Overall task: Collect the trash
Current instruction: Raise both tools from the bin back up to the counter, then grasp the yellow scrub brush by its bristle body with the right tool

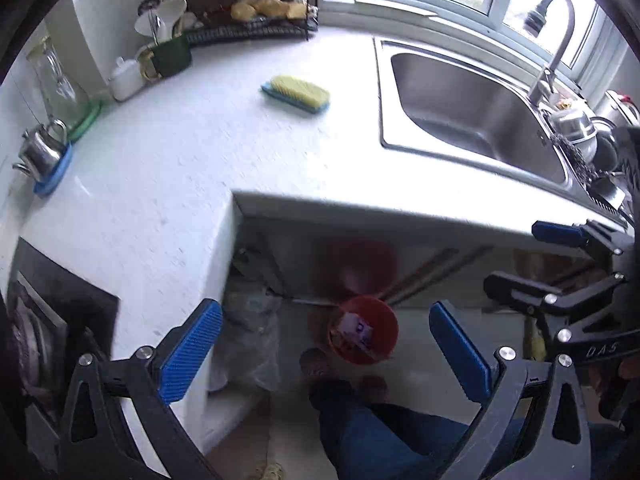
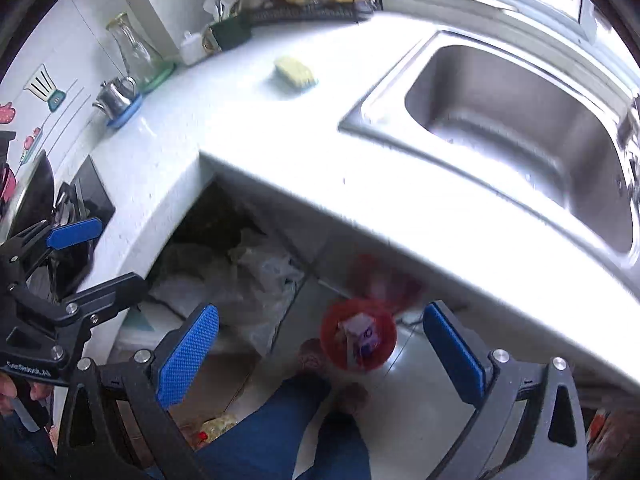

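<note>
A red trash bin (image 1: 363,330) stands on the floor below the counter edge, with a white and blue wrapper (image 1: 357,328) inside. It also shows in the right wrist view (image 2: 358,334) with the same wrapper (image 2: 364,338). My left gripper (image 1: 326,350) is open and empty, held high above the bin. My right gripper (image 2: 320,350) is open and empty, also above the bin. The right gripper shows at the right edge of the left wrist view (image 1: 556,256). The left gripper shows at the left edge of the right wrist view (image 2: 96,256).
A white counter (image 1: 168,168) holds a yellow and blue scrub brush (image 1: 296,93), a steel kettle (image 1: 40,152), a glass jar (image 1: 60,84) and a dish rack (image 1: 256,20). A steel sink (image 1: 476,108) lies right. Plastic bags (image 2: 256,276) sit under the counter. The person's legs (image 2: 288,432) stand below.
</note>
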The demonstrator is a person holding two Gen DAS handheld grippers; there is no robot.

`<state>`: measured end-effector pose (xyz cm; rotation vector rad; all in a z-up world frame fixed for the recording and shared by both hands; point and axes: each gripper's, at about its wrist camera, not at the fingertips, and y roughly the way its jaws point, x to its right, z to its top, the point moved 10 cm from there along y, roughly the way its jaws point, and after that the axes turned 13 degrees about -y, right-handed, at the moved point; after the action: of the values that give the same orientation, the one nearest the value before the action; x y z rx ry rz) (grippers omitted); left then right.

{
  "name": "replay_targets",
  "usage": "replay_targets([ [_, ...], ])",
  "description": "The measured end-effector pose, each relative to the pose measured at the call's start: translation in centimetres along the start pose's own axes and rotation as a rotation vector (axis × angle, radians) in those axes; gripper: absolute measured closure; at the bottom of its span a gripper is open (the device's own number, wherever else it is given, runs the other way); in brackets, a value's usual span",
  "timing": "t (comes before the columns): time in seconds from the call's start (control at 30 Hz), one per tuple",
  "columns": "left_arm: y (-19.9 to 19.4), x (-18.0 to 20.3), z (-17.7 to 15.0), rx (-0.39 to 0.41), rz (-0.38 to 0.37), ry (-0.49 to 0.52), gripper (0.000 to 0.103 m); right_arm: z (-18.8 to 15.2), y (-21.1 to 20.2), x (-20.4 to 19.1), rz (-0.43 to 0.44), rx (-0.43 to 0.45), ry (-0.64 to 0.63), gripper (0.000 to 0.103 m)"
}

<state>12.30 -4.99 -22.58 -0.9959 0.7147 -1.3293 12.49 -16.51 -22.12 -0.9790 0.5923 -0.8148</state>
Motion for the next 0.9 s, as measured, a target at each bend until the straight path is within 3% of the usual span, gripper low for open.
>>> replay_targets([
  [0.17,-1.1,-1.5,5.0,0.048,0.01,-0.003,0.0,4.8,0.1,1.0,-0.016,0.052,-0.03,0.001],
  [0.53,2.3,-4.9,15.8,0.042,-0.04,0.009,0.0,14.3,3.5,1.9,-0.044,0.026,-0.11,0.001],
  [0.67,4.3,-6.7,18.4,0.023,-0.005,0.024,0.0,16.6,5.2,1.5,-0.031,0.01,-0.13,0.001],
  [0.9,8.7,-9.6,21.2,-0.042,-0.033,-0.02,0.0,19.4,9.6,2.0,-0.017,-0.065,-0.149,0.001],
])
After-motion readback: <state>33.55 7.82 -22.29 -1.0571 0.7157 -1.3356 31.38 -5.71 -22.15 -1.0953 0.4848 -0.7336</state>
